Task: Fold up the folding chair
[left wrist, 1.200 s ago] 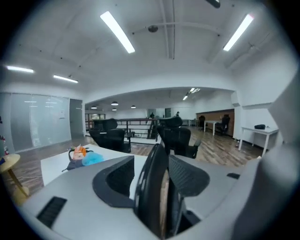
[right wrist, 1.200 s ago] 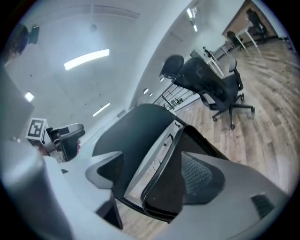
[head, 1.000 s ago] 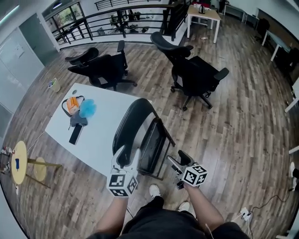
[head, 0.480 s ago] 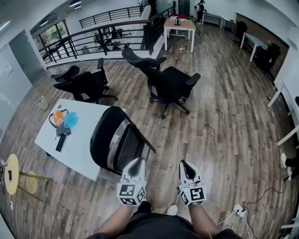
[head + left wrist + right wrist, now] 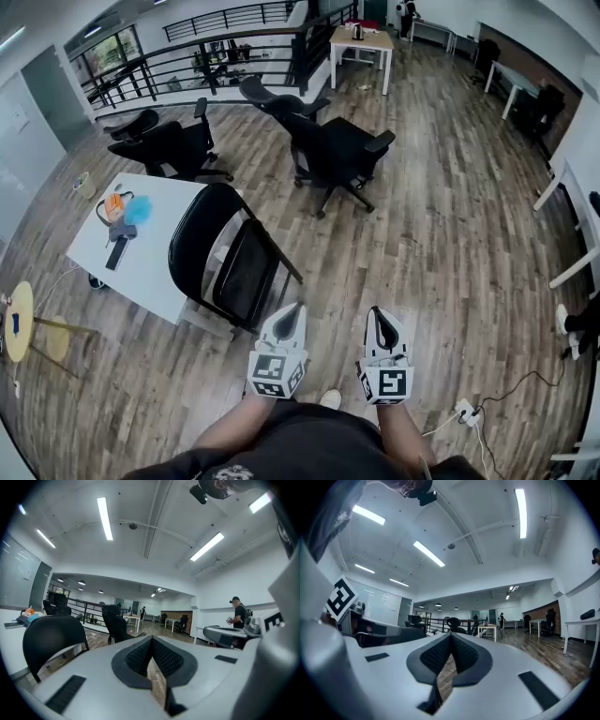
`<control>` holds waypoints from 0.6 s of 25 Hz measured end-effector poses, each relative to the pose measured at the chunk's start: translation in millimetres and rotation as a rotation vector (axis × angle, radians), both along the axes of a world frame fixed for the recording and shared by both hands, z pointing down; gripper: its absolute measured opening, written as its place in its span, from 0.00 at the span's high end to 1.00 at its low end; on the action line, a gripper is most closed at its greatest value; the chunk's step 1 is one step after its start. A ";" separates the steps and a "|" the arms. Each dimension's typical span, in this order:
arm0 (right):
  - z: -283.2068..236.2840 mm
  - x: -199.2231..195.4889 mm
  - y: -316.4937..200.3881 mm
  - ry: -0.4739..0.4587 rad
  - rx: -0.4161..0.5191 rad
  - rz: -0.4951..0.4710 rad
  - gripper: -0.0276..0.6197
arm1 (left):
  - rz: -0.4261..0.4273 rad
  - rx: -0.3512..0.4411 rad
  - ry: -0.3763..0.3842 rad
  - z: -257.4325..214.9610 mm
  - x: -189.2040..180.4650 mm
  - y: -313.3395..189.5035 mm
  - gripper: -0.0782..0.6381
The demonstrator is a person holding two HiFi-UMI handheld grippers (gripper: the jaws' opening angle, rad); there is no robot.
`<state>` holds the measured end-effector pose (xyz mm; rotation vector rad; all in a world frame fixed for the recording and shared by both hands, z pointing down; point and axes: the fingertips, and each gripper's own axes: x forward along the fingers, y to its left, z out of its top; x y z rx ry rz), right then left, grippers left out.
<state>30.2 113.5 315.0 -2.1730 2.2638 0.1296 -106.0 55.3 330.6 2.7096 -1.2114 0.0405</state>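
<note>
1. Round yellow stool (image 5: 18, 323): far left of my left gripper (image 5: 289, 319), on the wood floor.
2. White desk (image 5: 155, 272): ahead and left of the left gripper. It carries an orange item (image 5: 113, 205), a blue fluffy thing (image 5: 138, 210) and a dark flat device (image 5: 116, 253), all on its far part.
3. Black office chair (image 5: 167, 145): beyond the desk, well ahead-left of both grippers.
4. Folding chair (image 5: 199, 234): just ahead-left of the left gripper and apart from it, right at the desk's near edge. Its seat is swung up close to the back. I can't tell if it leans on the desk. In the left gripper view its backrest sits left of the jaws.
5. Left gripper: jaws pressed together, nothing between them, pointing level.
6. Second office chair (image 5: 333, 141): well ahead, between the two grippers' lines.
7. Right gripper (image 5: 382, 323): jaws together, empty, level, beside the left one with a gap between.
8. Power strip (image 5: 466, 411): on the floor, right of the right gripper, cable attached.
</note>
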 end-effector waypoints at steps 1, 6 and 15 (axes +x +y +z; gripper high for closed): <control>2.1 1.9 3.7 0.005 -0.003 0.007 0.93 | 0.009 -0.004 -0.007 2.2 3.2 4.9 0.88; 10.0 6.1 13.2 0.042 -0.050 0.016 0.93 | 0.039 -0.011 -0.036 6.7 17.3 21.8 0.88; 15.2 15.1 23.7 0.100 -0.059 0.058 0.94 | 0.044 -0.026 -0.056 13.6 23.8 30.4 0.88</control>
